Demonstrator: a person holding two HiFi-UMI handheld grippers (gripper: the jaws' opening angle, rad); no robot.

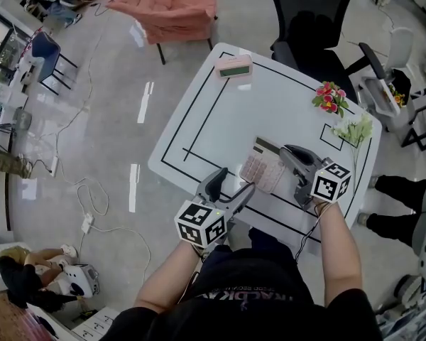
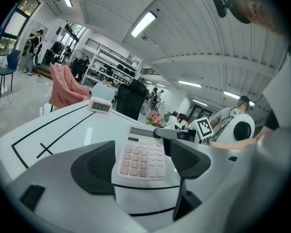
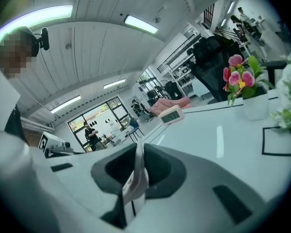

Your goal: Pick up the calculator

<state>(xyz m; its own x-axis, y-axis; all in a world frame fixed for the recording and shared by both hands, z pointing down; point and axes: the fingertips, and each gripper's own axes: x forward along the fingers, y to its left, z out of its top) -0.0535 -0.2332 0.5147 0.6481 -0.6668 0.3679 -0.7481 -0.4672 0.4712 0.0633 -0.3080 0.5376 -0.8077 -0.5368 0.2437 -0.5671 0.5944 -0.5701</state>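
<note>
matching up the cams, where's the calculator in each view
Head view: calculator right of centre, in the right gripper.
Left gripper view: calculator at centre, keys up, framed by open jaws.
Right gripper view: calculator low centre, edge-on, clamped in the jaws.
Shared landmark: the clock, beyond it in all three.
</note>
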